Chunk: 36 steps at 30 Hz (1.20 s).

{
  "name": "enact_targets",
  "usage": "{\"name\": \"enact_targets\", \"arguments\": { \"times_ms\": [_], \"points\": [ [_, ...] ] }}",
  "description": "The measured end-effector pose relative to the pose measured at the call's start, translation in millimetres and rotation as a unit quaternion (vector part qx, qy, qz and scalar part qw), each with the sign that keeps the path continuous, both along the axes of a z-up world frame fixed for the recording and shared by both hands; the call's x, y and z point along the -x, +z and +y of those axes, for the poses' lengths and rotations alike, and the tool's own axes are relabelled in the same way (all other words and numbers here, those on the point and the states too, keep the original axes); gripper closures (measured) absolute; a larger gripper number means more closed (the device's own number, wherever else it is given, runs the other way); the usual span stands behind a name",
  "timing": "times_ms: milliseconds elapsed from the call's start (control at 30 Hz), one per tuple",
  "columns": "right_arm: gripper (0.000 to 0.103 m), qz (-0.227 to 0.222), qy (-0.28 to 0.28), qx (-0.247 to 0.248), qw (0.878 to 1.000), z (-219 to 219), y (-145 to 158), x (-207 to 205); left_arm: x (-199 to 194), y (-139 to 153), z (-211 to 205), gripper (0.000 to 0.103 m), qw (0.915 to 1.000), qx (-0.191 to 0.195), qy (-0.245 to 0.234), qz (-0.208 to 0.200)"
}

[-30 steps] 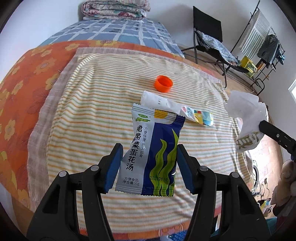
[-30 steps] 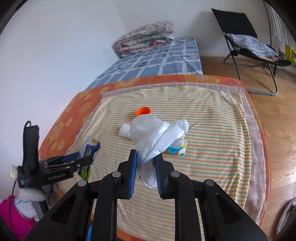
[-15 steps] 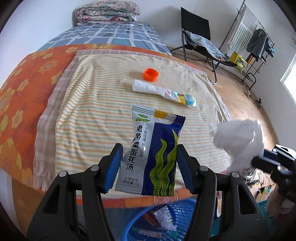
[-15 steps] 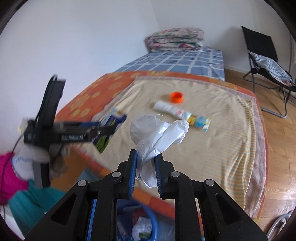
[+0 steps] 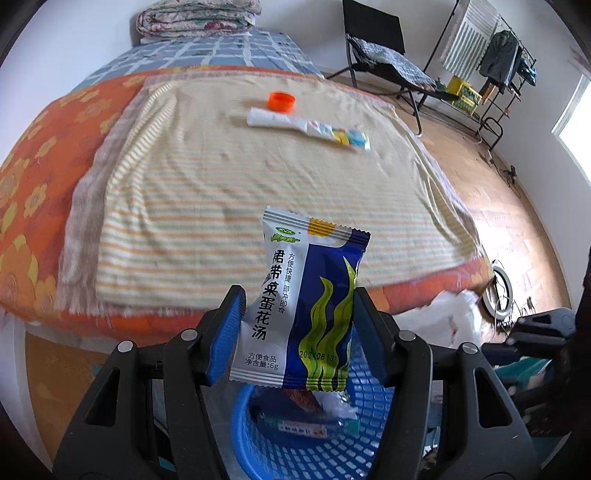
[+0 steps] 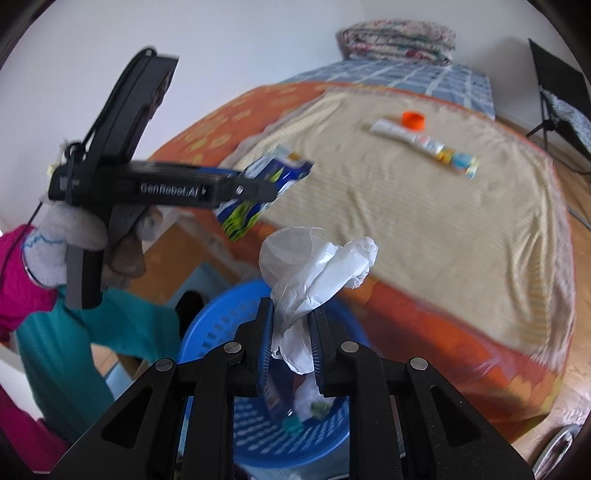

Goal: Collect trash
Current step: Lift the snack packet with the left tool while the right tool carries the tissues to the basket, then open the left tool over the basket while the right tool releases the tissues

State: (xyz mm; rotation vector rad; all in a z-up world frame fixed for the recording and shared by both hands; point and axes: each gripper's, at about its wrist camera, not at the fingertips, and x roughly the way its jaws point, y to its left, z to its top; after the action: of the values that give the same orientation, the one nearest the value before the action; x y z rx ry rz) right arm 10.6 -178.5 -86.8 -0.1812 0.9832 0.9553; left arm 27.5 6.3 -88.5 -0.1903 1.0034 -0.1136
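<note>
My left gripper is shut on a blue and white soup packet and holds it above the blue basket. The packet also shows in the right wrist view. My right gripper is shut on a crumpled white plastic bag over the same basket, which holds some wrappers. An orange bottle cap and a white tube lie on the striped cloth on the bed.
The bed edge with an orange flowered sheet is just beyond the basket. A folded quilt lies at the bed's far end. A black folding chair and a clothes rack stand on the wooden floor to the right.
Both grippers have pulled back off the bed and down toward the floor, each still holding its item. The blue basket has come into view under them.
</note>
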Motion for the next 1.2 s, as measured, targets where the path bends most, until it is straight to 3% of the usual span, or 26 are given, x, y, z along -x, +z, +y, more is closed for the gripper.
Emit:
{"name": "enact_targets", "arguments": {
  "times_ms": [533,1200],
  "points": [
    [0.086,0.075,0.012,0.059,0.995,5,-64,32,47,-54,-24,0.043,0.9978,-0.005,-0.026,0.060],
    [0.086,0.093,0.002,0.094,0.991,5,-86,29,75,-90,-21,0.043,0.9934,0.007,-0.017,0.113]
  ]
}}
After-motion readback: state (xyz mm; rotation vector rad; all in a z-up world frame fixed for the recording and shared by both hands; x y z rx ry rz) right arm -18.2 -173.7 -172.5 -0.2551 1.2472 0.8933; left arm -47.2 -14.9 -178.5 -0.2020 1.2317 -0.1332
